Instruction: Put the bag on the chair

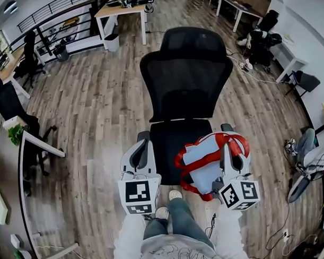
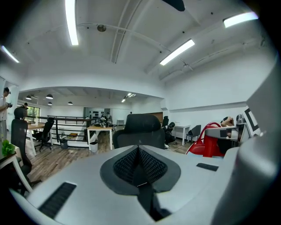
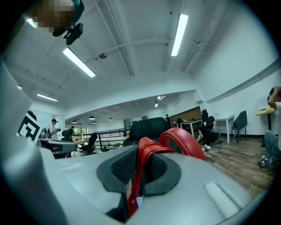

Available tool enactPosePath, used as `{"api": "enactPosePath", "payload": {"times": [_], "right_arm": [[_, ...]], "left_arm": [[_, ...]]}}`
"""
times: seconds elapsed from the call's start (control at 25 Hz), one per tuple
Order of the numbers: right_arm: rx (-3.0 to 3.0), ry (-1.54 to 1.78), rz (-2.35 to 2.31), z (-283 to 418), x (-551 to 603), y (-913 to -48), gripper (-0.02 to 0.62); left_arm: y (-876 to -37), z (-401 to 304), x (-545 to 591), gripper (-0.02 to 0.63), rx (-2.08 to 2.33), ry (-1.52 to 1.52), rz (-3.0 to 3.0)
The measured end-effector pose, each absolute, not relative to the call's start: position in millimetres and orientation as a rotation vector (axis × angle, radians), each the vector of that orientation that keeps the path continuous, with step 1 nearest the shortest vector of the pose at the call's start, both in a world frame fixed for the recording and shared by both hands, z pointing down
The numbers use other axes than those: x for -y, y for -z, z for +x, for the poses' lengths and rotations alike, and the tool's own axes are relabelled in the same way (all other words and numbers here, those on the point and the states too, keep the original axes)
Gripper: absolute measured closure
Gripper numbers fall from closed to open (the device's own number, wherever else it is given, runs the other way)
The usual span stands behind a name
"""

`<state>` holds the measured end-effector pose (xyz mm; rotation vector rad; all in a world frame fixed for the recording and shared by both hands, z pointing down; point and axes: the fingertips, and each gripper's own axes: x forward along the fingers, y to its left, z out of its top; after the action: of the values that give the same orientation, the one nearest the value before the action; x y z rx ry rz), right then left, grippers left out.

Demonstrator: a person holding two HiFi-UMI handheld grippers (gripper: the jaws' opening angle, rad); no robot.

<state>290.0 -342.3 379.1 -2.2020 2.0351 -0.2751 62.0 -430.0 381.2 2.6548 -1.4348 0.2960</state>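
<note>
Right gripper view: the red strap (image 3: 184,143) is clenched in the right claw (image 3: 137,176), judged the best hold on the soft, light bag (image 1: 204,164).

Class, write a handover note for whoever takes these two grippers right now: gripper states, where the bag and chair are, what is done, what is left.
Left gripper: fingers shut, empty, by the seat's left front.
Right gripper: shut on the bag's red strap.
Bag: over the right side of the chair seat; whether it fully rests there is unclear.
Done: bag is at the chair.
Left: settle it, then release.
</note>
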Motion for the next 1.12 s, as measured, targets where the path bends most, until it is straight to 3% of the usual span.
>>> {"api": "enactPosePath", "payload": {"times": [1.12], "right_arm": [[-2.306, 0.777, -2.098, 339, 493, -622, 0.565]], "left_arm": [[-531, 113, 526, 0.600, 1.534, -0.489, 2.412]]}}
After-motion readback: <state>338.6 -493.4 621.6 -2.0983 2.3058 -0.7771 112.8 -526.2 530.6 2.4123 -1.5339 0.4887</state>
